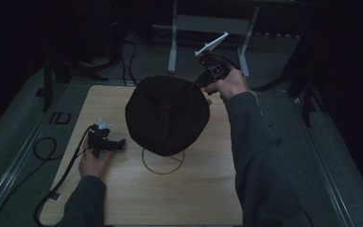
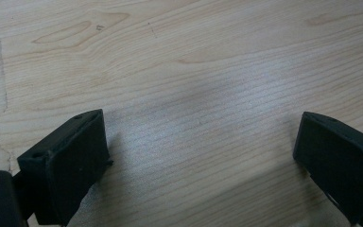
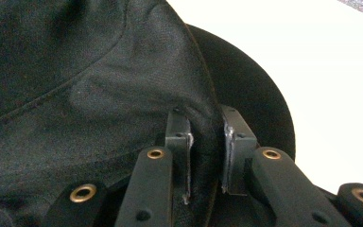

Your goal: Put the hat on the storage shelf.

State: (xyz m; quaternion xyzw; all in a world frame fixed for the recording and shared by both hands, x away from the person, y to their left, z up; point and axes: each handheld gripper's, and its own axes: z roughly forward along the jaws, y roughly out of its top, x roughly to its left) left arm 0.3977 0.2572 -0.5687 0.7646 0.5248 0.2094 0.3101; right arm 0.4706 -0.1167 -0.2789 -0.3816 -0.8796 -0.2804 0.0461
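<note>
Over on the left, a black cable [image 1: 61, 177] trails off the worktop [image 1: 203, 189] edge and up to the left gripper [image 1: 105, 142], which sits low over the pale wood in the person's left hand [image 1: 93, 163]. From its own camera, the fingers [image 2: 66, 165] are spread wide with only bare wood grain between them (a faint scuff runs down the far left of that view). The left sleeve [image 1: 82, 203] comes in from the bottom edge.

Moving to the middle, there's a thin ring [image 1: 163, 163] marked on the worktop, and the big dark hat [image 1: 166, 113] hangs above it, lifted clear of the wood, its lower edge overlapping the ring's top in the high view.

Now the right side: the right gripper [image 1: 203, 82] is up high at the hat's far right edge, held in the right hand [image 1: 227, 85], its pale plate [image 1: 212, 45] tilted upward. In the right gripper view the fingers [image 3: 177, 137] are narrowed onto a fold of the hat's fabric, pinching the crown where it meets the brim [image 3: 255, 94], cloth squeezed between the two pads. The right sleeve [image 1: 260, 161] stretches back down to the bottom of the frame.

Beyond the worktop, a grey stand [image 1: 208, 28] sits on the dim floor.
</note>
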